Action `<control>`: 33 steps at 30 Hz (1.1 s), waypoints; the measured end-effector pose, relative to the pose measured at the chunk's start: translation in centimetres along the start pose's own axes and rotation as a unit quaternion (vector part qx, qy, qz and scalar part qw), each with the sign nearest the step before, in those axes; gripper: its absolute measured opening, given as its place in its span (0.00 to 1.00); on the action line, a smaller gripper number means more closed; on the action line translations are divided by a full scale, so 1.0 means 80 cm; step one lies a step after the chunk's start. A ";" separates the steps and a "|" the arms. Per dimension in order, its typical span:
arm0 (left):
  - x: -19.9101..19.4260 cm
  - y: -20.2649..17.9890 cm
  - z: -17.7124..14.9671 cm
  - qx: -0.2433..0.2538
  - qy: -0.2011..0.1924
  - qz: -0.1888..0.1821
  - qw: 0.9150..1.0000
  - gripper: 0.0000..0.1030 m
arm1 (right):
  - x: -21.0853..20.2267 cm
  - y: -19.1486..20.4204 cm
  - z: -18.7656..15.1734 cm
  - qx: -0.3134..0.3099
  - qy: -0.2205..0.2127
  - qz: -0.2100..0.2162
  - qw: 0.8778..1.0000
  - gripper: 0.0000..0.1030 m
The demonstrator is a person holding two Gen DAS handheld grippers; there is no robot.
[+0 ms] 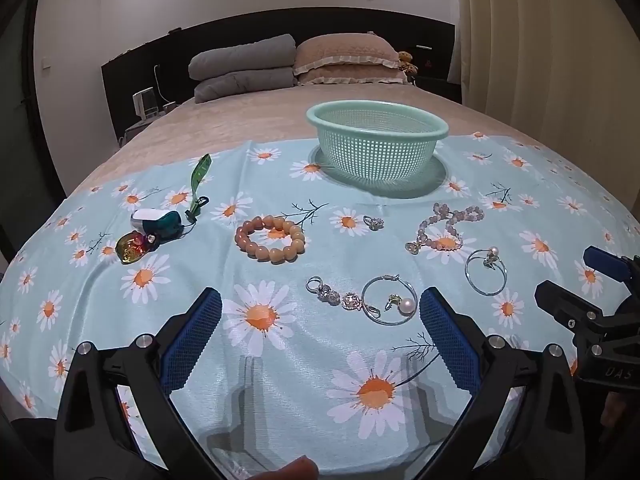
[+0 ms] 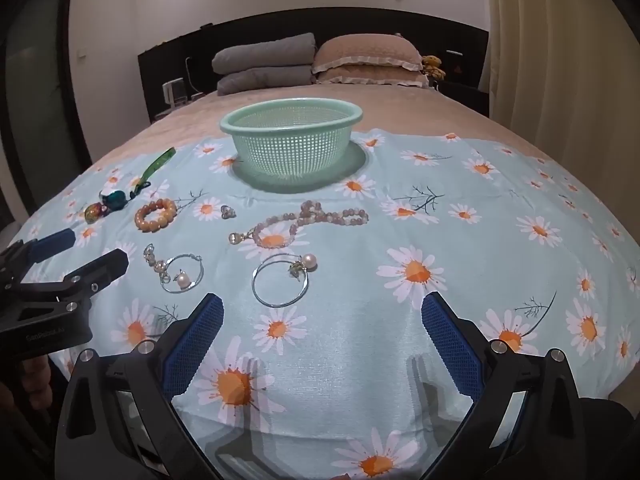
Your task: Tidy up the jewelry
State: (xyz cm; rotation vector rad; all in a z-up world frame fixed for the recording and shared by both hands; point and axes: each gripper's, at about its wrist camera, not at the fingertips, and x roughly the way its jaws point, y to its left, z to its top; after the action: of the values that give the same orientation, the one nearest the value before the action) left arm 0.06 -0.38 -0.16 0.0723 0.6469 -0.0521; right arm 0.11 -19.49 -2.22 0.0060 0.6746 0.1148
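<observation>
Both grippers [image 1: 320, 312] [image 2: 322, 316] low, wide apart

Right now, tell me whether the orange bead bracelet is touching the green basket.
Apart. The left wrist view shows the orange bead bracelet lying on the daisy cloth well in front of the green basket, with bare cloth between them.

From the left wrist view I see the right tool [image 1: 576, 276] cut off by the frame edge at 3 o'clock, its body lost. From the right wrist view the left tool [image 2: 86, 250] is cropped at 9 o'clock. The small ring [image 1: 373, 222] is too small for me to resolve. The basket [image 2: 291, 114] floor stays hidden behind its near wall.
</observation>
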 end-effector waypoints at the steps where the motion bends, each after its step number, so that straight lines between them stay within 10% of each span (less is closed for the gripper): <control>1: 0.000 0.000 0.000 0.000 0.000 0.000 1.000 0.94 | -0.001 0.000 0.000 0.000 -0.002 0.001 1.000 0.93; 33: 0.010 -0.005 -0.006 0.026 0.002 0.027 0.999 0.94 | 0.004 0.003 -0.002 -0.018 0.003 -0.023 1.000 0.93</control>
State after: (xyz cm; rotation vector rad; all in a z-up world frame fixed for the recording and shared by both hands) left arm 0.34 -0.77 -1.05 0.1397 0.6475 -0.0165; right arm 0.21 -19.23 -2.55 -0.0436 0.6784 0.0824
